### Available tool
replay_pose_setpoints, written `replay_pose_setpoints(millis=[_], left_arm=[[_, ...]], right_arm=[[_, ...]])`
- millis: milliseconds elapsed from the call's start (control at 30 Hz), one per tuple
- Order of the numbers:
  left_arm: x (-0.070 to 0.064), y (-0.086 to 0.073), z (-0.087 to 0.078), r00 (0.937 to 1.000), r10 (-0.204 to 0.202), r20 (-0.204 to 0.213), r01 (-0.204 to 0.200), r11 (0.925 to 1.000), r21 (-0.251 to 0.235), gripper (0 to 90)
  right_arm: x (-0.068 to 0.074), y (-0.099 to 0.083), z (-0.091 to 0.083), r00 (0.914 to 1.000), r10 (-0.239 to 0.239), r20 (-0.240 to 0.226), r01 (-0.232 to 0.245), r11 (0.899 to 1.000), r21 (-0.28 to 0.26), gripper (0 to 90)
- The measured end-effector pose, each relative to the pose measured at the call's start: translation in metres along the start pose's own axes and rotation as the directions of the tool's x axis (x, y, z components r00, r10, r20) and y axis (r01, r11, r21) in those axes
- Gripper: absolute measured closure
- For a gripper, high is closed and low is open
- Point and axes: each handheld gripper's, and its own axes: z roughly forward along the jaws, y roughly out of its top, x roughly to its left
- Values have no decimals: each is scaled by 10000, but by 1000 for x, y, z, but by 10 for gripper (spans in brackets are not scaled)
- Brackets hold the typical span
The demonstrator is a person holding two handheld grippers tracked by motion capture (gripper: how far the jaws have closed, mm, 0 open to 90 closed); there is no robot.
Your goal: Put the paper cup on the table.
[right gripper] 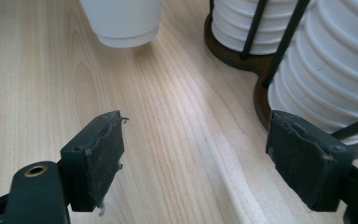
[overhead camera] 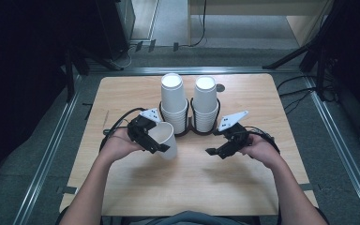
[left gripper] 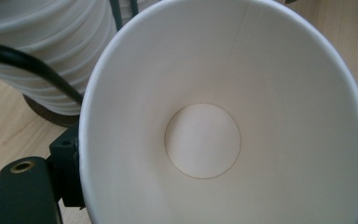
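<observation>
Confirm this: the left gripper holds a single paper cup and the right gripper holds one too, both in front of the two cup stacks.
Wrong about the right gripper: the right gripper view shows its jaws open with nothing between them. The left gripper does hold a paper cup, in front of the cup stacks.

In the left gripper view the paper cup (left gripper: 223,121) is cut off by the bottom and right edges, and it hides the left claw's (left gripper: 214,205) far jaw and most of the counter (left gripper: 4,126). The left cup stack (left gripper: 42,51) behind it is cropped by the top and left edges. In the right gripper view the cup (right gripper: 121,21) loses its upper part to the top edge, and both stacks (right gripper: 326,60) run out of the picture. In the high view the cup hides the left claw's (overhead camera: 157,140) grip, and the holder's base (overhead camera: 191,131) is mostly covered.
</observation>
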Motion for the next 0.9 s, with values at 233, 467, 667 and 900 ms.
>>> replay_pose_setpoints(millis=[233, 467, 667, 900], left_arm=[[6, -10, -7, 9992, -340, -205, 341, 9994, 37, 126], [12, -20, -13, 9961, -785, -404, 783, 9969, -50, 124], [19, -29, -19, 9931, -1040, -546, 1034, 9945, -137, 123], [28, -41, -26, 9867, -1444, -753, 1431, 9895, -221, 123]], right_arm=[[-6, 1, 0, 10000, 62, 16, -62, 10000, -2, 198], [-7, 3, 4, 9999, -67, -106, 68, 10000, 59, 198], [-9, 6, 6, 9999, -75, -147, 75, 10000, 56, 201], [-10, 9, 9, 9993, -159, -329, 162, 9998, 90, 202]])
